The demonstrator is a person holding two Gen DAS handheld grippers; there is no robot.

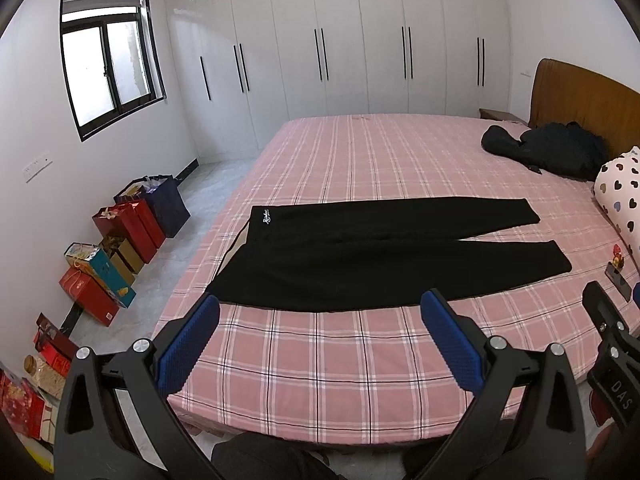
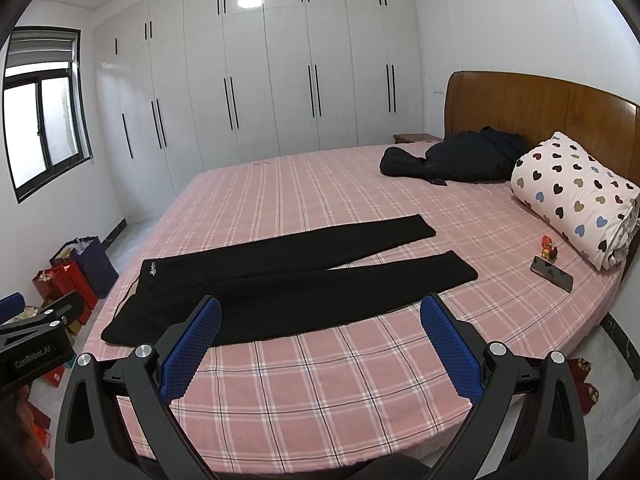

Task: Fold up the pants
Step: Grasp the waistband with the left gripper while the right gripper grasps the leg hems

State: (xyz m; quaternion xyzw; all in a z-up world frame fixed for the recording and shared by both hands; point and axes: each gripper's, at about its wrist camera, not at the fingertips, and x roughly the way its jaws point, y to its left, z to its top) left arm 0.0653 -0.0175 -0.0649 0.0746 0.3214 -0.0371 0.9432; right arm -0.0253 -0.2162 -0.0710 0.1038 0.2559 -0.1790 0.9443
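The black pants [image 1: 360, 256] lie spread flat across the pink plaid bed [image 1: 340, 360], waistband toward the window side, both legs running out toward the headboard side. The legs part in a narrow V, the far one angled slightly away from the near one, cuffs well apart. There's a small white logo [image 1: 267, 215] near the waistband, and a strip of pale lining shows at the waist edge. The fabric looks smooth, no folds made yet.

The left hand-held gripper [image 1: 320, 320] hovers over the near edge of the bed, jaws spread wide, blue pads [image 1: 188, 344] empty, its tips just short of the pants' near leg and waist. The right hand-held gripper [image 2: 320, 320] sits in much the same pose, released and holding nothing, its left pad overlapping the near leg in view, though whether it touches I can't tell. Each one shows at the edge of the other's view, side by side.

Further up the bed: a dark jacket [image 2: 452, 158] near the wooden headboard [image 2: 540, 108], a heart-print rolled quilt [image 2: 576, 196], a phone [image 2: 552, 274] and a small red toy [image 2: 549, 246] beside it. Gift bags [image 1: 132, 220] line the floor under the window.
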